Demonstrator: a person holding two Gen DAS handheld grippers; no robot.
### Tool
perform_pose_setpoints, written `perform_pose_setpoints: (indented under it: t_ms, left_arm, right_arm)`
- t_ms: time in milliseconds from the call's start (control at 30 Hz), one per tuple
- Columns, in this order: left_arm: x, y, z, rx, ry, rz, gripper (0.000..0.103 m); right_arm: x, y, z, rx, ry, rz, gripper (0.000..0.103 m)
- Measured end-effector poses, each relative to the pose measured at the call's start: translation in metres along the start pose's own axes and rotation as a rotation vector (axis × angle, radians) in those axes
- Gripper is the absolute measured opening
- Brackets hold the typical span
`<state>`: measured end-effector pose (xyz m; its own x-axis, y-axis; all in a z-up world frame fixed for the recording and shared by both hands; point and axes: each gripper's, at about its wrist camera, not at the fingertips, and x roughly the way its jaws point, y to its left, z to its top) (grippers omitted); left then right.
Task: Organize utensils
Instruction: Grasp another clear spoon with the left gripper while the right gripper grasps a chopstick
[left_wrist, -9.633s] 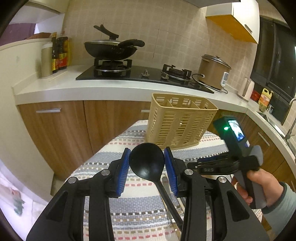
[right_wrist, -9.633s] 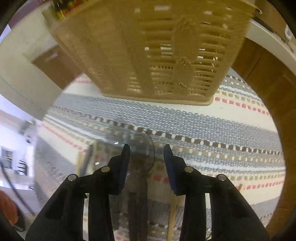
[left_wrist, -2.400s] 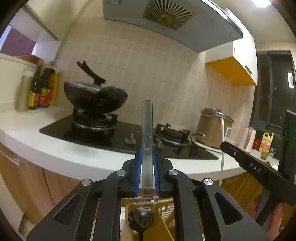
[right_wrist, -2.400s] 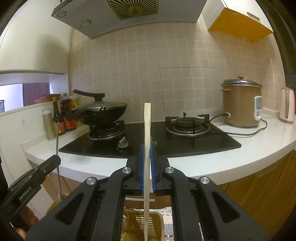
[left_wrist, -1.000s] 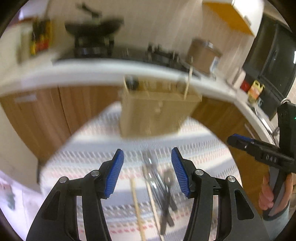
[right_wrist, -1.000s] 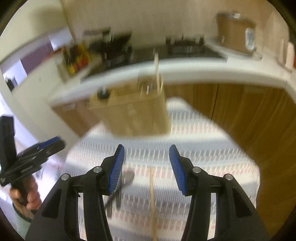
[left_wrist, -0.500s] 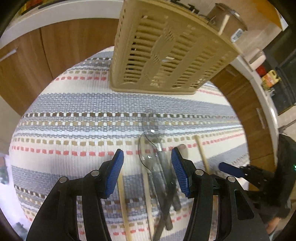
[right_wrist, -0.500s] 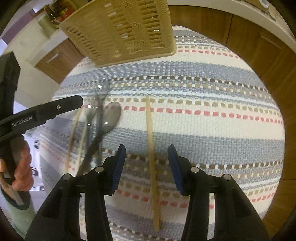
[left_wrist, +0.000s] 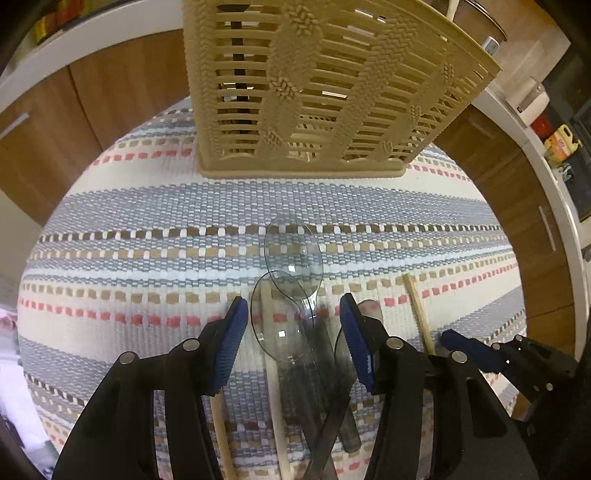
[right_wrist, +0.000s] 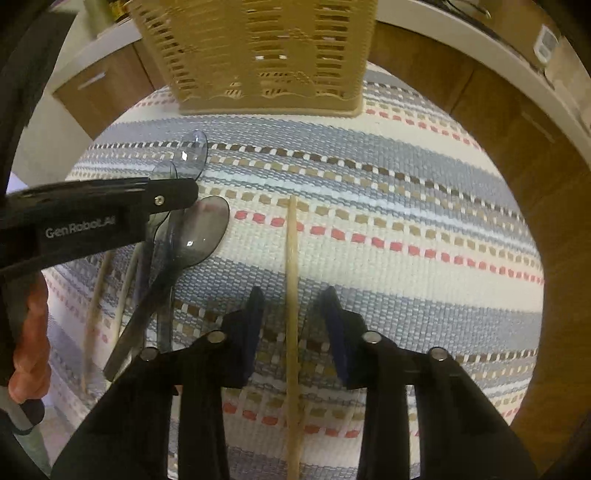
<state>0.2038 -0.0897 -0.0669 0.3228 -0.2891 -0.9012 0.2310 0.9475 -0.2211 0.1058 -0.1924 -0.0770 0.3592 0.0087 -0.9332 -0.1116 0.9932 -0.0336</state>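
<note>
A kitchen: the surface (left_wrist: 147, 221) wears a striped woven cloth, with wood cabinets (left_wrist: 110, 96) and a white counter (right_wrist: 461, 40) behind it.

Nearest in the left wrist view, the left claw (left_wrist: 293, 325) points down over a heap of clear spoons (left_wrist: 284, 321). Its jaws are closing but the blue pads (left_wrist: 231, 339) stand clear on either side of the spoon bowls, pressing nothing. A second clear spoon (left_wrist: 293, 247) lies just past the pads, and dark handles cross beneath them. Two pale chopsticks (left_wrist: 275, 387) lie in the heap between and just left of the jaws.

In the right wrist view, the right claw (right_wrist: 291, 314) straddles a lone chopstick (right_wrist: 291, 258) that lies on the cloth, apart from the heap. Its jaws are closing with the stick between them; the pads are blurred and look just short of touching it. The left claw's finger crosses that view at the left, held by a hand (right_wrist: 29, 343).

Farthest, the beige slatted basket (left_wrist: 314, 92) stands upright at the cloth's back edge; a dark handle shows through its slats.
</note>
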Motion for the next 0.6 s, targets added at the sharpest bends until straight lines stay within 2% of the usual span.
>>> perform_pose_setpoints:
  t_ms: [67, 167, 233, 300, 433, 600]
  left_arm:
    - [0.002, -0.004, 0.001, -0.001, -0.009, 0.02, 0.045]
    - [0.003, -0.007, 0.003, -0.017, -0.017, 0.03, 0.045]
    - [0.005, -0.01, 0.004, -0.022, -0.026, 0.053, 0.04]
    - [0.005, -0.01, 0.004, -0.021, -0.031, 0.074, 0.031]
    - [0.002, -0.003, 0.001, -0.03, -0.038, 0.06, 0.031]
    - [-0.014, 0.006, -0.007, -0.038, -0.085, -0.012, 0.03]
  right_arm:
    - [0.002, 0.006, 0.003, -0.029, -0.006, -0.001, 0.009]
    - [0.007, 0.002, 0.013, -0.036, -0.01, 0.005, 0.005]
    - [0.004, -0.004, 0.012, -0.026, -0.013, 0.02, 0.004]
    - [0.005, -0.006, 0.015, -0.023, -0.019, 0.037, 0.005]
    - [0.0, -0.015, 0.017, -0.012, -0.041, 0.067, 0.005]
    - [-0.015, -0.025, 0.016, 0.003, -0.077, 0.127, 0.004]
